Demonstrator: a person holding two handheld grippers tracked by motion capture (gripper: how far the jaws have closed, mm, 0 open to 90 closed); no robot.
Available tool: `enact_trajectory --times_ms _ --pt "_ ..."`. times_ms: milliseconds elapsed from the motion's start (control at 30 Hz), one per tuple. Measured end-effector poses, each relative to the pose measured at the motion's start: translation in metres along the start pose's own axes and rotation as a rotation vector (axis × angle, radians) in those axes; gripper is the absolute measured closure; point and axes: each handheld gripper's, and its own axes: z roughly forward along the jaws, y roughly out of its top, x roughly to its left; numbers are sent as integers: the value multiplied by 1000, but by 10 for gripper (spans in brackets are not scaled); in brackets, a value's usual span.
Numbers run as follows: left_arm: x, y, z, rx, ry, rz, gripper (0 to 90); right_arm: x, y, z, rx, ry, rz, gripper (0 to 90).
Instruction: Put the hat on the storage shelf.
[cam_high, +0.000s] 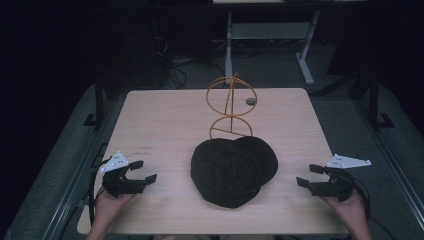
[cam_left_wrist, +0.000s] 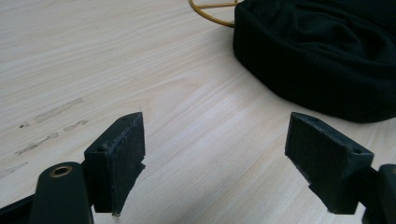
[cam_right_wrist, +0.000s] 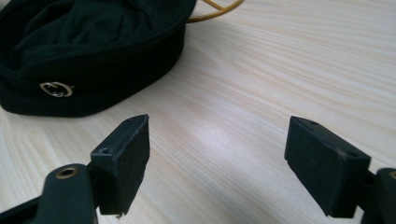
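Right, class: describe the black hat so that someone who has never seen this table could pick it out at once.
Start at the pale wooden table. In front of the tall orange wire stand, near the table's front edge, lies a soft black fabric cap. It is the only dark, crumpled thing on the table, with a small gold emblem.

Black hat (cam_left_wrist: 322, 56) cut off at top and right edges, wire stand's (cam_high: 230, 107) base partly behind hat

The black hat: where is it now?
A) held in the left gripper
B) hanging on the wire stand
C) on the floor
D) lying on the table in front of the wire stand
D: the black hat lies flat on the table, just in front of the wire stand, with both grippers apart from it.
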Motion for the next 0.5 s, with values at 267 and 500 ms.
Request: enact_trajectory --times_ms 267,500 --pt "-2 -1 2 10 1 12 197 10 12 -6 -6 44 -45 221" --pt "0 -2 1 -6 -3 7 195 29 39 -9 -8 81 -102 198"
